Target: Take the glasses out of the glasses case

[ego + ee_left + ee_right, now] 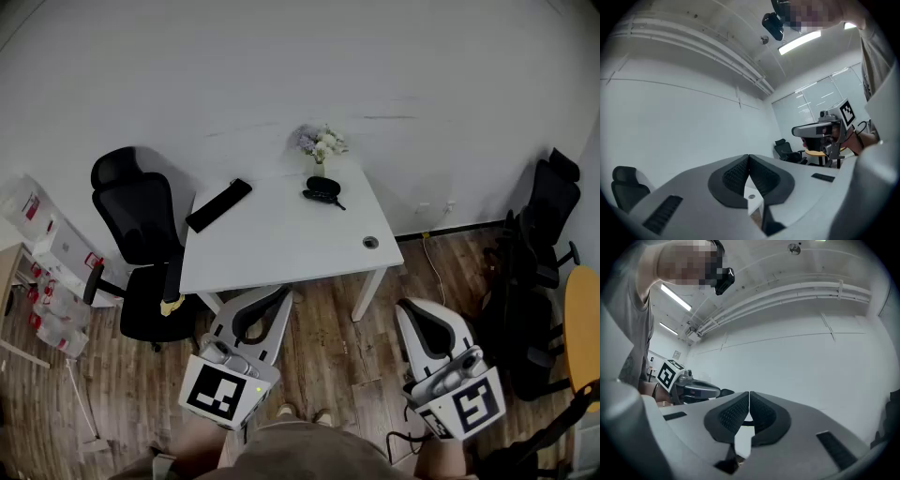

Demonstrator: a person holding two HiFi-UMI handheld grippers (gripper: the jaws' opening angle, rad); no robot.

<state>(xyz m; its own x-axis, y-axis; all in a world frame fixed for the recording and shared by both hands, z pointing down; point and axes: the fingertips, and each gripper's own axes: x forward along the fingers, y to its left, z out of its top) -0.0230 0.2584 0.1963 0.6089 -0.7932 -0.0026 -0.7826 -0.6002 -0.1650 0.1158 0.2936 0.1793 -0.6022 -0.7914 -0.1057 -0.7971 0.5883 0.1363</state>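
ok, left gripper (749,157): pads pressed together at the tip, nothing between them. right gripper (749,393): same, clenched on nothing. both are held about level, low in front of the person, side by side, noses aimed at the table (281,253). reads as a neutral ready pose, standing back on the wood floor (328,347) off the table's near edge, no reach under way. my judgement: task not begun.

glasses case (322,190) sits by the table's far edge, slightly right of centre, just near of the flower vase (321,150), well apart from both grippers. getting to it likely needs a reach across the whole top. it's a dark oval lying flat. long axis runs roughly left-right, slightly skewed, with a thin dark bit sticking out toward near-right. too small to tell if the lid is open or where the hinge is. no glasses visible as a separate thing.

also there: long black bar (217,204) on the table's left part, axis near-left to far-right; office chair (141,234) at the table's left.
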